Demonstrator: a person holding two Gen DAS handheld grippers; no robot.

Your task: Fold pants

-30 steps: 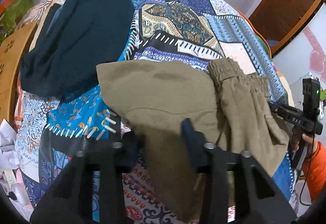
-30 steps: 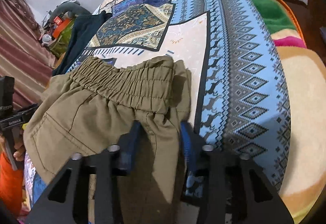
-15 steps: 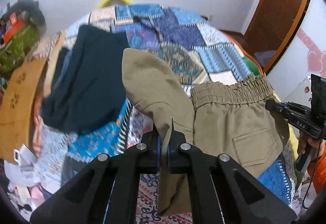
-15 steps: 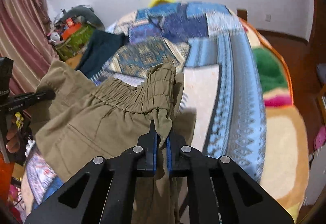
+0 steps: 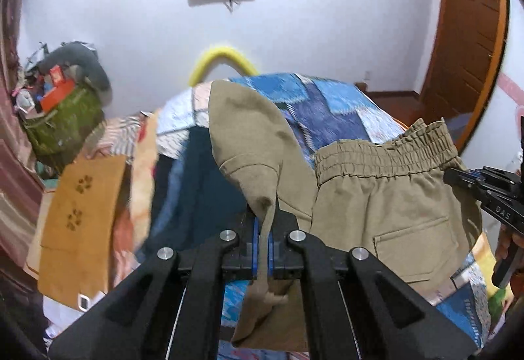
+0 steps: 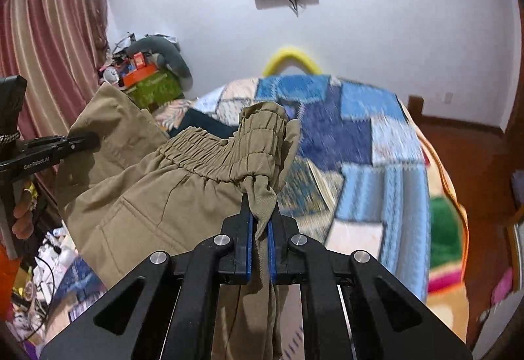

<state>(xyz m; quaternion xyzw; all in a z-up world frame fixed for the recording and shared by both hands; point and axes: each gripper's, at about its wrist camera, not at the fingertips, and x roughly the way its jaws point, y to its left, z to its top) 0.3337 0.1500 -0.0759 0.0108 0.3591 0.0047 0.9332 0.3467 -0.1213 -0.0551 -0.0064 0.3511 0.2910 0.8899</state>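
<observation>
The khaki pants hang in the air above the patterned bed cover. My left gripper is shut on a fold of the khaki cloth near a leg end. My right gripper is shut on the pants at the end of the elastic waistband. The right gripper also shows at the right edge of the left wrist view, pinching the waistband. The left gripper shows at the left of the right wrist view.
A dark teal garment lies on the bed below the pants. A brown paper bag and a cluttered green box stand at the left. A wooden door is at the right. A pink curtain hangs at the left.
Both grippers have closed on the pants and lifted them off the bed. The views have tilted up toward the wall.
</observation>
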